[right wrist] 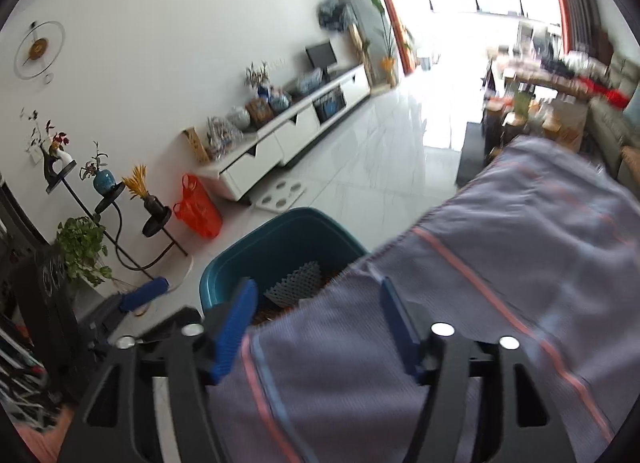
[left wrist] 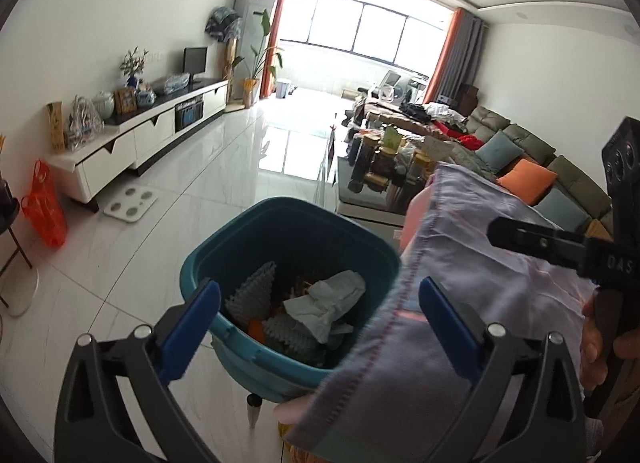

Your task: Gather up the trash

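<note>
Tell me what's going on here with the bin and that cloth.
A person holds a two-finger gripper in each hand above a teal plastic trash bin on the white tiled floor. The left gripper and the right gripper both stand open. A pale purple cloth with pink stitching hangs over the bin's right rim, lying between the open fingers. Inside the bin are a crumpled white paper, grey foam netting and something orange.

A teal trash bin (left wrist: 288,287) stands on the white tiled floor (left wrist: 160,263), holding crumpled paper (left wrist: 326,299) and grey foam netting (left wrist: 252,291). Above it, the left gripper (left wrist: 320,323) spreads wide; a lilac cloth (left wrist: 440,303) drapes over the bin's right rim.
</note>
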Available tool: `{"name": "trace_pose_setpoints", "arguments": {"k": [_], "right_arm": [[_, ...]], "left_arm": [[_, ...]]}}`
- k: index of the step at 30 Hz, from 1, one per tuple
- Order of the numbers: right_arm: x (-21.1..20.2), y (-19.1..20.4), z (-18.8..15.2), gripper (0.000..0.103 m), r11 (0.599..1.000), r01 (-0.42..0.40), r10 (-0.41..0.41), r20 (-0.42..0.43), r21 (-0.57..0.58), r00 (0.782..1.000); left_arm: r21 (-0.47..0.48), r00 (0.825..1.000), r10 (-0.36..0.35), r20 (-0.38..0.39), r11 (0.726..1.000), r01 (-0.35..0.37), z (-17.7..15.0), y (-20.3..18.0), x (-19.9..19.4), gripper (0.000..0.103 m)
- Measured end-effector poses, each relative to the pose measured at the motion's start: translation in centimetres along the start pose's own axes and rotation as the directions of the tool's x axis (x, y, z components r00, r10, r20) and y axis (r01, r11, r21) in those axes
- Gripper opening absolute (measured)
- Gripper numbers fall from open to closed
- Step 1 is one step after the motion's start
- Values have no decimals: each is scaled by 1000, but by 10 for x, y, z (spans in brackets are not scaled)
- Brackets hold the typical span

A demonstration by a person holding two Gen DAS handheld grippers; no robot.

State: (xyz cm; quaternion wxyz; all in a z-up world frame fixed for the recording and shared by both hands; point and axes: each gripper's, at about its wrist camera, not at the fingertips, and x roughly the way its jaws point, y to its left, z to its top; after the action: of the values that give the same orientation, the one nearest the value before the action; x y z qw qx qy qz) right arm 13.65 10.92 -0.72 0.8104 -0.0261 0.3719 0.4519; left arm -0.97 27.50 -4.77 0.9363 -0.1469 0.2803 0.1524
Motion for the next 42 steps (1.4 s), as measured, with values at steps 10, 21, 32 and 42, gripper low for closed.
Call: {"name": "trace_pose_setpoints", "arguments": {"k": [10,21,32,42], "right_arm": [[-120,-18,-73,99,950,310,-308,248,32,918],[-213,-62,-137,99,761,595,-649,319,259,691],[-263,-71,-168,99,617,678,-785,374,400,494],[-277,-76,-179,99,579,691,-814,355,432,459]], "left_arm": [[126,989,-101,108,988,88,-10,-97,-33,100],[265,954,-252,160,942,204,-21,-199,-38,100],[361,916,-339,216,899,248,-43,-265,-52,100],[396,900,-375,223,879,267,-49,-291,-54,100]]}}
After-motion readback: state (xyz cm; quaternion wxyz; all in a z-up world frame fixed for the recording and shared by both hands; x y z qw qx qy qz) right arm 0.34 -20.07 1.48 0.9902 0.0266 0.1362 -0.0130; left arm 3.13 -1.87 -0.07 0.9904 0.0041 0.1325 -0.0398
